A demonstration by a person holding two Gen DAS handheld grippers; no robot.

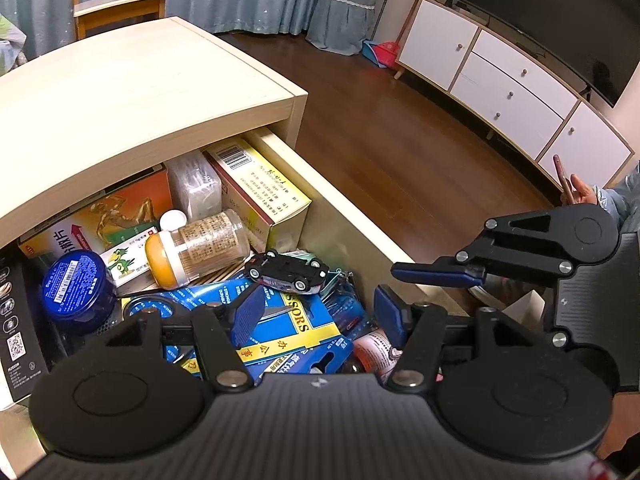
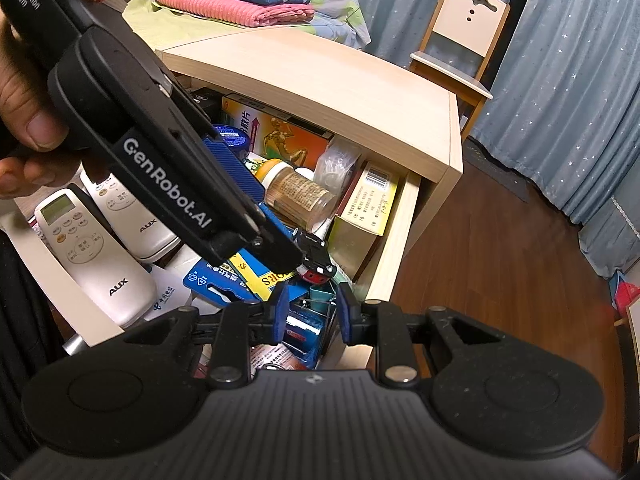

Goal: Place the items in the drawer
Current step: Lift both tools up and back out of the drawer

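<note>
While the drawer [image 1: 352, 208] is standing pulled out from the pale wood cabinet [image 1: 132, 92], both grippers are hovering over its crowded contents. The left gripper [image 1: 316, 312] is hanging wide open above the blue scissors pack [image 1: 296, 328], holding nothing. The toy car [image 1: 288, 274] is lying on its side on top of that pack, just ahead of the left fingers, with the orange-capped bottle [image 1: 200, 246] beside it and the blue tin [image 1: 76, 280] further left. The right gripper [image 2: 310, 316] is also parted and empty, sitting low over the front corner of the drawer near the right wall; in the left view only its fingers show side-on, so its gap cannot be told there. Two white remotes [image 2: 100, 256] are lying at the drawer's left side. Judging by this, the car looks freshly set down, so the placing step is ending or the next item is due. The next move probably calls for lifting both grippers clear without snagging the car, which is perched loosely and could slide. A seated person's hand holding a phone [image 1: 562, 178] is showing across the room.
</note>
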